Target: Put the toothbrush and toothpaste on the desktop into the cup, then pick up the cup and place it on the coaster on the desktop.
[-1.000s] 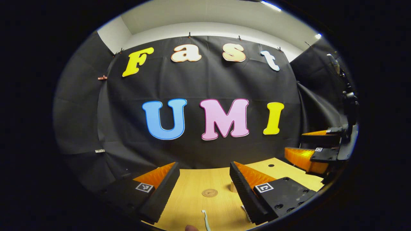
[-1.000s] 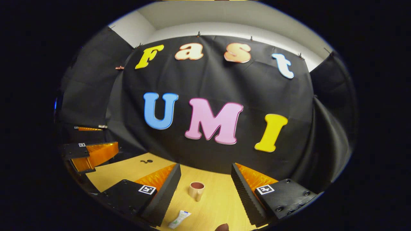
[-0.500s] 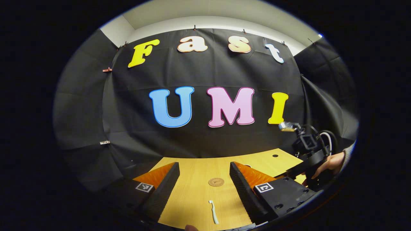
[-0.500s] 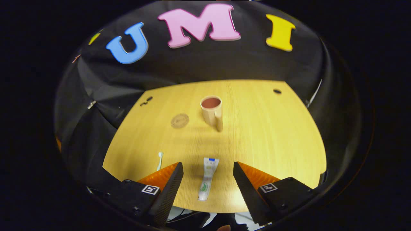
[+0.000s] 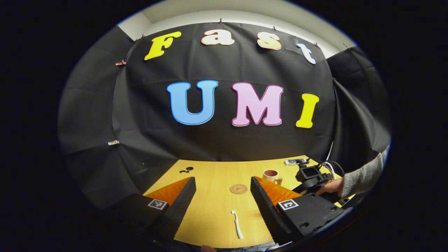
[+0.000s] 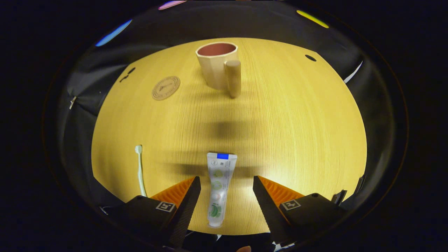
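Your right gripper has its fingers spread, straddling the toothpaste w/o touching it. The tube lies flat on the tabletop, long axis running straight out along the fingers, so closing should pinch it across its width. Cup stands dead ahead, well apart; coaster to its left. Your left gripper is spread too, toothbrush lying lengthwise between its fingers, untouched.

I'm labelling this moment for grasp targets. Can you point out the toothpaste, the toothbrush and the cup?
toothpaste [image 6: 219, 189]: right gripper view, middle of the tube.
toothbrush [image 6: 140, 171]: right gripper view, on the handle.
cup [image 6: 214, 68]: right gripper view, on the outer wall below the rim.
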The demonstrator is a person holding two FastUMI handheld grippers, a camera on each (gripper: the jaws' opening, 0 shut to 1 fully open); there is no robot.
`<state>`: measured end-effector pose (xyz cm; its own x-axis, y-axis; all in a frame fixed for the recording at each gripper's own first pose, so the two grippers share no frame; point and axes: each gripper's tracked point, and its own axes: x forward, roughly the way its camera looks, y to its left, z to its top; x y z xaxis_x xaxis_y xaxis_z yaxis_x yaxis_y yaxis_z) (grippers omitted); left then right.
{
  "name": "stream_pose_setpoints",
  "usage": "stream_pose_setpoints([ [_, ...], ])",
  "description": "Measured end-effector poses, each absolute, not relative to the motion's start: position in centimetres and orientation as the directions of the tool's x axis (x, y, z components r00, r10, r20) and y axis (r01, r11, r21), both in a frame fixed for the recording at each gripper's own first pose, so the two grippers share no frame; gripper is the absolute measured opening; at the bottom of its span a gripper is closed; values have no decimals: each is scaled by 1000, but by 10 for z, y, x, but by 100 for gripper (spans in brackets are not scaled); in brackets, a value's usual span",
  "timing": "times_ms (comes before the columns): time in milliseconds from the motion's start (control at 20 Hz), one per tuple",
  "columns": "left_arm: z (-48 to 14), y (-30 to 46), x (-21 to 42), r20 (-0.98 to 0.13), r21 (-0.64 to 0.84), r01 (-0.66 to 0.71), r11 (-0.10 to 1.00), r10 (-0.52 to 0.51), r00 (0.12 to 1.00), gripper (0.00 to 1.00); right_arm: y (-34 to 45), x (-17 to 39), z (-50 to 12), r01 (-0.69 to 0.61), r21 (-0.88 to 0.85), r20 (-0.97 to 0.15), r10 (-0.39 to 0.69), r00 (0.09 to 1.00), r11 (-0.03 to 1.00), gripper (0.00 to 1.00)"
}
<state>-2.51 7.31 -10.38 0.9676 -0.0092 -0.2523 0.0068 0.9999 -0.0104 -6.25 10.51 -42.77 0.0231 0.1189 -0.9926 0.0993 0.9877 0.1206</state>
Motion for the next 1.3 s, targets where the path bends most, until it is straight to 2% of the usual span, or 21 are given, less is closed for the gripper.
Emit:
stream_pose_setpoints([
  [300, -144, 77, -12, -362, -34, 25, 999, -35, 932, 99, 109, -70, -450, 117, 81, -995, 88, -55, 990, 90],
  [400, -158, 75, -9, -401, -34, 36, 999, -47, 915, 99, 108, -72, -452, 125, 71, -994, 81, -69, 990, 84],
  [450, -167, 75, -6, -420, -31, 38, 999, -48, 906, 99, 108, -69, -455, 136, 71, -995, 81, -65, 988, 77],
  [500, -176, 74, -4, -446, -26, 39, 999, -46, 894, 99, 109, -70, -455, 142, 57, -995, 68, -71, 988, 73],
  [550, -186, 73, -2, -473, -21, 38, 999, -43, 880, 96, 107, -69, -457, 147, 52, -995, 64, -75, 988, 60],
  [600, -197, 71, 2, -503, -21, 38, 999, -44, 863, 99, 104, -72, -456, 149, 53, -994, 66, -83, 987, 58],
  [650, -209, 68, 3, -534, -28, 37, 999, -47, 844, 99, 104, -75, -456, 143, 54, -993, 67, -92, 988, 52],
  [850, -258, 49, 11, -674, -129, 15, 992, -99, 732, 96, 105, -75, -453, 157, 74, -991, 90, -95, 985, 40],
  [900, -271, 44, 13, -704, -154, 1, 988, -110, 701, 96, 107, -74, -453, 161, 98, -990, 113, -85, 982, 38],
  [1000, -299, 39, 22, -759, -171, -22, 985, -118, 641, 94, 110, -75, -450, 161, 148, -985, 160, -63, 976, 24],
  [1050, -315, 39, 23, -787, -168, -28, 985, -117, 606, 93, 111, -74, -448, 180, 181, -980, 192, -47, 967, 30],
  [1100, -331, 38, 24, -814, -162, -32, 986, -115, 569, 90, 114, -76, -444, 205, 220, -973, 230, -26, 954, 23],
  [1250, -363, 32, 17, -879, -136, -41, 990, -101, 465, 90, 107, -75, -432, 260, 308, -951, 302, 63, 915, 23],
  [1300, -370, 32, 18, -895, -127, -48, 991, -93, 437, 89, 103, -72, -427, 258, 329, -944, 315, 96, 908, 17],
])
